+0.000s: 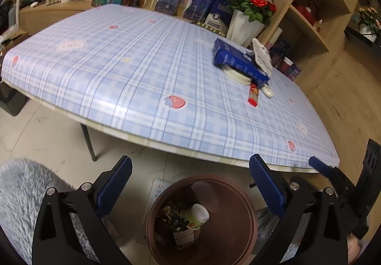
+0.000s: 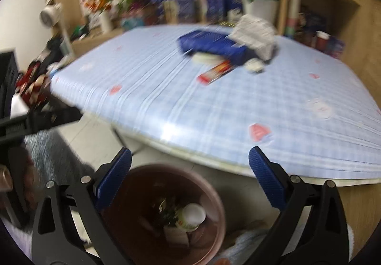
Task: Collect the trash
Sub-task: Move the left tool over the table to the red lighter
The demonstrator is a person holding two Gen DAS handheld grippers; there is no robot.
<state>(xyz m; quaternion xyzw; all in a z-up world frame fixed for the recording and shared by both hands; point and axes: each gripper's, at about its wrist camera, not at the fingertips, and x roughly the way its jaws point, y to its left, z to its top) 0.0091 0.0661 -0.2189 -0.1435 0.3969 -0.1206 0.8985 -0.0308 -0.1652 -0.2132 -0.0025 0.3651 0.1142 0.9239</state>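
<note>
cup [image 2: 191, 217] in bin [image 2: 214, 196] below right hand-held gripper [image 2: 190, 181] | jaws released, empty

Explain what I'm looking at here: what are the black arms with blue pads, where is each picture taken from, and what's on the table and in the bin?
No robot here: a person holds a two-finger claw in each hand, and a camera on each claw looks forward along its fingers. One picture is from the left claw, the other, blurred, from the right claw. The blue ridged parts are the pads. Both claws stand open and hold nothing. Below them on the floor is a brown bin with a paper cup and wrappers inside. On the checked table trash remains in a pile: a blue carton, crumpled white packaging, a white lid partly under the carton, and a red wrapper.
</note>
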